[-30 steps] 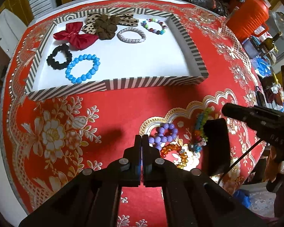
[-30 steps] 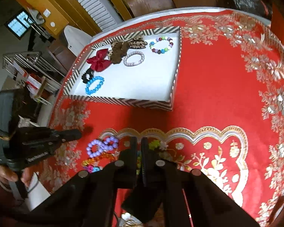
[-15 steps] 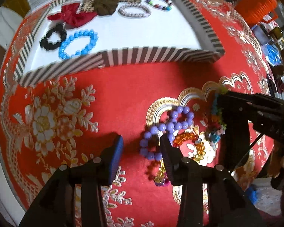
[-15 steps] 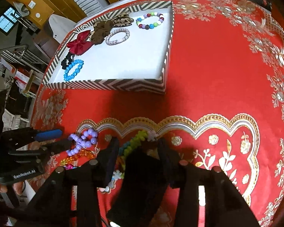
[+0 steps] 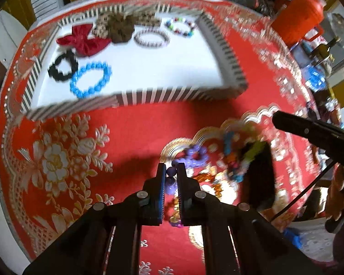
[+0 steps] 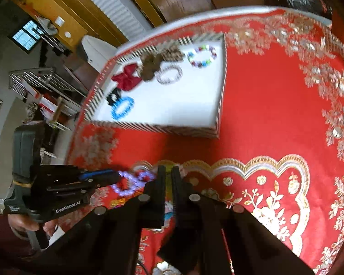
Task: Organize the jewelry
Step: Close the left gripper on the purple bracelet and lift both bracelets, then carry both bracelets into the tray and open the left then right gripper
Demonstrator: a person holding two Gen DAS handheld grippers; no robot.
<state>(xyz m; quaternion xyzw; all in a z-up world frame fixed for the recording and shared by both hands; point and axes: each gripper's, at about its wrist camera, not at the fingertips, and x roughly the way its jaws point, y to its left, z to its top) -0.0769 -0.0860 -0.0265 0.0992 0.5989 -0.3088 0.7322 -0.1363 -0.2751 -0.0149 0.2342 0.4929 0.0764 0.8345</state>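
left gripper (image 5: 171, 171): jaws, spread half a second ago, now pinch purple round-bead bracelet (image 5: 192, 158) on red worktop | right gripper (image 6: 168, 171): jaws closed on green bead strand (image 6: 168, 168) | next, likely: striped tray (image 5: 176, 95)

Red floral tablecloth (image 5: 130, 133); orange jug (image 5: 298, 18) at far edge; white chair (image 6: 96, 50).

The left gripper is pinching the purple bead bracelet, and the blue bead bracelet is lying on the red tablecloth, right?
Not quite. The left gripper is pinching the purple bead bracelet, but the blue bead bracelet lies inside the striped tray, beside the black scrunchie, not on the red tablecloth. The left wrist view shows it.
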